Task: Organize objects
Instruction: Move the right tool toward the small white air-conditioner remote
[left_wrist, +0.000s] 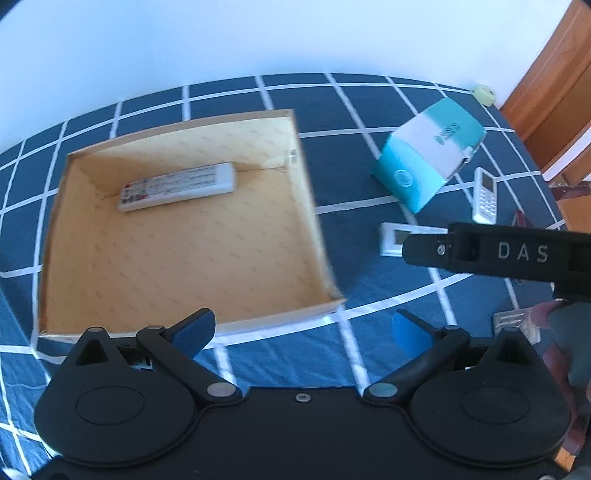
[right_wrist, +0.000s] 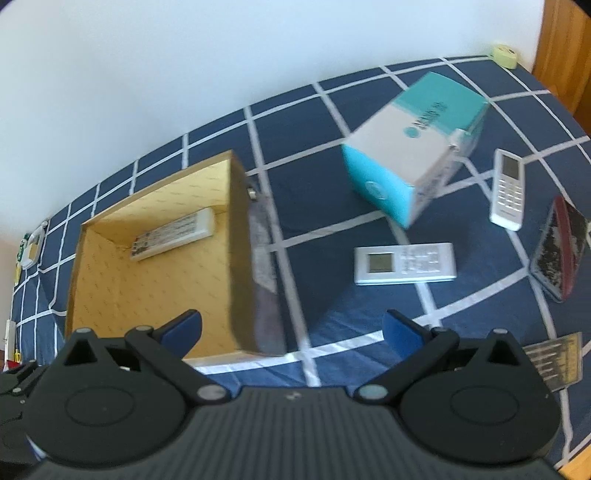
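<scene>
Three remotes: one (right_wrist: 173, 234) in the tray (right_wrist: 155, 295), two (right_wrist: 404, 263) (right_wrist: 508, 189) outside; both grippers' (left_wrist: 301, 332) (right_wrist: 291, 330) jaws gape empty.

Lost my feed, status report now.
Left gripper open, right gripper open, both empty. One remote in tray; two remotes outside. Nothing blocking.

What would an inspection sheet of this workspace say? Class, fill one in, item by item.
Surface: blue checked cloth.
Job's things: open cardboard box holding one remote; wide remote and slim remote lie outside on the cloth.
Clutter: teal carton, tape roll, dark book.
Grippers: left gripper open, empty; right gripper open, empty.
Cables: nothing seen.
Surroundings: white wall, wooden furniture.
</scene>
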